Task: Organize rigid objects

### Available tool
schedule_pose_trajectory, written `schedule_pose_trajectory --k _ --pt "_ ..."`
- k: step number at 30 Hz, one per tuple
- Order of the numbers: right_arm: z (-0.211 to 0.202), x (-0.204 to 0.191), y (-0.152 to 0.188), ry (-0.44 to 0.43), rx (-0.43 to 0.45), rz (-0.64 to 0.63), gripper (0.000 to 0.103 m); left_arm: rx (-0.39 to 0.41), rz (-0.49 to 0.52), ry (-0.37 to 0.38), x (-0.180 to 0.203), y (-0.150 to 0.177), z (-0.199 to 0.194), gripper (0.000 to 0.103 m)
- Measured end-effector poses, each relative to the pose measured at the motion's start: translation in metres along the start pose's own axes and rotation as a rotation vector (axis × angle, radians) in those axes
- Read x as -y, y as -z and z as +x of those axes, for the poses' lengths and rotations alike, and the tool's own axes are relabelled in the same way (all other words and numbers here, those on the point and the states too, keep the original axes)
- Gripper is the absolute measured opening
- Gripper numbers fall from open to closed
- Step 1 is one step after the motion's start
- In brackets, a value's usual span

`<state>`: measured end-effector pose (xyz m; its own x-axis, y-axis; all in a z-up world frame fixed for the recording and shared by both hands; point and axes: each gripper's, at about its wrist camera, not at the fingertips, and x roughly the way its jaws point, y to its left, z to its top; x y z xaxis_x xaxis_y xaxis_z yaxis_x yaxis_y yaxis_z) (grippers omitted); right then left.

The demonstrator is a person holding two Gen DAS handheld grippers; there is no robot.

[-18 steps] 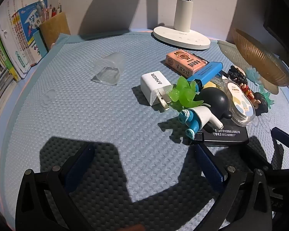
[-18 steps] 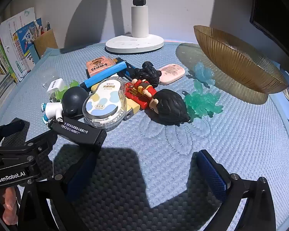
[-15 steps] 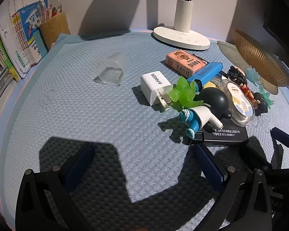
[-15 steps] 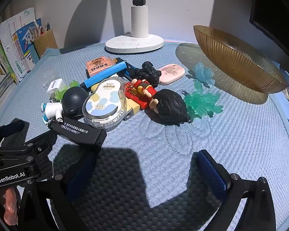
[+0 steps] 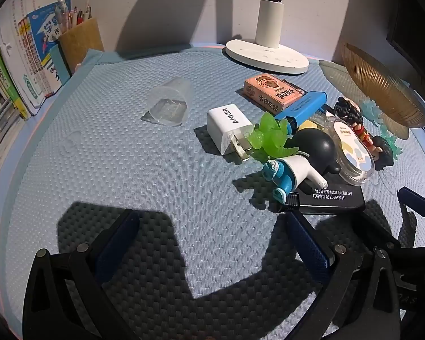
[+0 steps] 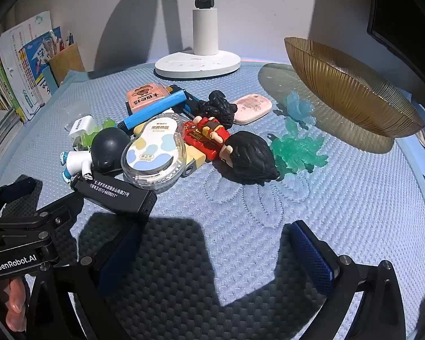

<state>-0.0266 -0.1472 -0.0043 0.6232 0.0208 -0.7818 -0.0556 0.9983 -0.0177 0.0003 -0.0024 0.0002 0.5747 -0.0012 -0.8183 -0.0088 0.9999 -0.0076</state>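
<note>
A pile of small rigid objects lies on the blue mat: a white charger (image 5: 226,126), a green toy (image 5: 269,138), a black round toy (image 6: 109,148), a black lighter (image 6: 114,195), a clear correction tape case (image 6: 155,153), a red figure with black hair (image 6: 229,147), an orange box (image 5: 272,93), a blue bar (image 6: 153,113), a pink tag (image 6: 252,107) and teal crystals (image 6: 297,150). My left gripper (image 5: 212,243) is open and empty, just left of the lighter. My right gripper (image 6: 215,252) is open and empty, in front of the pile.
A gold ribbed bowl (image 6: 351,90) stands at the right. A white lamp base (image 6: 198,63) is at the back. A clear plastic cup (image 5: 170,103) lies on its side to the left. Books (image 5: 22,65) and a pencil holder (image 5: 79,42) stand at far left.
</note>
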Motion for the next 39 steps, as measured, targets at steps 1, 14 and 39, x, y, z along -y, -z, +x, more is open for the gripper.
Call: schedule_pose_trajectory --k 1,14,39 --pt "0.0 -0.0001 0.0 0.0 0.0 0.0 0.103 0.0 -0.001 0.001 -0.0004 0.0001 -0.0001 0.103" --pt "-0.0005 -0.0007 -0.0006 -0.001 0.0 0.001 0.103 0.001 0.0 0.0 -0.0008 -0.0009 0.0012 0.103" --pt "-0.0017 -0.0036 -0.0021 -0.002 0.0 0.002 0.103 0.003 0.0 0.002 -0.0015 -0.0005 0.0008 0.103"
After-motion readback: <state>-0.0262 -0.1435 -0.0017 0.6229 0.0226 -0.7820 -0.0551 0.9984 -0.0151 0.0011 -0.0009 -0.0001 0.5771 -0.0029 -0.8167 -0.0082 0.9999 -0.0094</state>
